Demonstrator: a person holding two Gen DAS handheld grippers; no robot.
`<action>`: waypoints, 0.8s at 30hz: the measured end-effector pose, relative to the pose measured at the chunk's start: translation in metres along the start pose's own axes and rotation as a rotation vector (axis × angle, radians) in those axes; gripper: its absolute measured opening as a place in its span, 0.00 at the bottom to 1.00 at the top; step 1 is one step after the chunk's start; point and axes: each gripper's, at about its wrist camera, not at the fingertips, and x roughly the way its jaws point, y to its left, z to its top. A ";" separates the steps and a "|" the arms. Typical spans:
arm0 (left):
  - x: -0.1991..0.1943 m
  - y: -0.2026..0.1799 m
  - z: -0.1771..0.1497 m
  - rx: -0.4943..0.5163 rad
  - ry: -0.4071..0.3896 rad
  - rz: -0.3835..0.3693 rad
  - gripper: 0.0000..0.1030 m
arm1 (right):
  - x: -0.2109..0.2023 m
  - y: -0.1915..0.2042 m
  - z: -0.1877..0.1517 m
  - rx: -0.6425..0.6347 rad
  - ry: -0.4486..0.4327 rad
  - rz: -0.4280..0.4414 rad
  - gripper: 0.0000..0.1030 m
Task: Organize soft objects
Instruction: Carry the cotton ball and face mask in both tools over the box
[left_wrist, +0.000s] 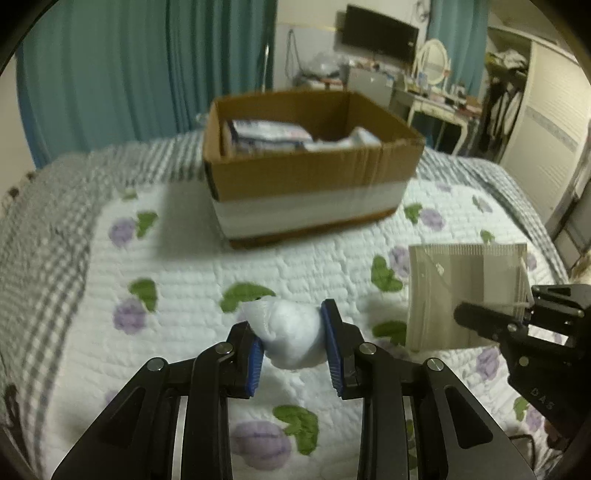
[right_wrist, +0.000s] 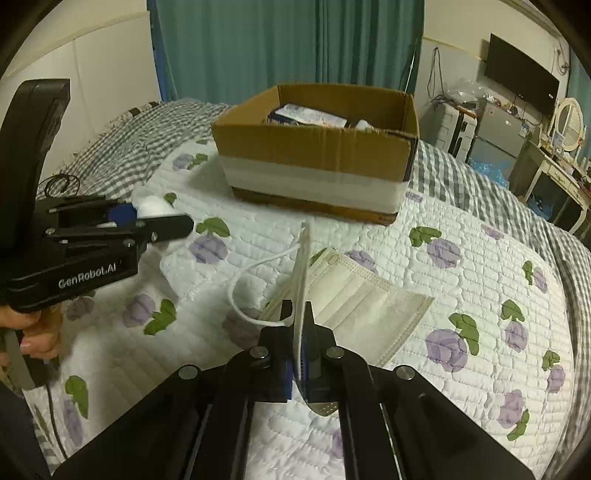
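Observation:
My left gripper (left_wrist: 291, 341) is shut on a white cotton ball (left_wrist: 291, 332), just above the floral quilt (left_wrist: 166, 266); it also shows in the right wrist view (right_wrist: 155, 218) at left, with the cotton ball (right_wrist: 151, 205) at its tip. My right gripper (right_wrist: 299, 325) is shut on a cream face mask (right_wrist: 301, 273), held edge-on and upright with its ear loop (right_wrist: 251, 280) hanging left. In the left wrist view the held mask (left_wrist: 465, 291) hangs flat at right, by the right gripper (left_wrist: 491, 317). Another cream mask (right_wrist: 369, 306) lies on the quilt beneath.
An open cardboard box (left_wrist: 306, 173) with a white band stands on the bed ahead, also in the right wrist view (right_wrist: 321, 155), holding packets and white soft items. Teal curtains (left_wrist: 129, 66) hang behind. A dresser with mirror (left_wrist: 436, 85) and a TV stand at far right.

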 end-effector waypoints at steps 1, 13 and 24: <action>-0.003 0.000 0.000 0.009 -0.016 0.007 0.28 | -0.005 0.003 -0.001 -0.008 -0.015 -0.006 0.02; -0.051 0.014 0.027 -0.017 -0.174 0.006 0.28 | -0.063 0.024 0.036 -0.054 -0.205 -0.020 0.02; -0.083 0.014 0.063 0.005 -0.311 0.009 0.28 | -0.101 0.024 0.084 -0.020 -0.358 -0.074 0.02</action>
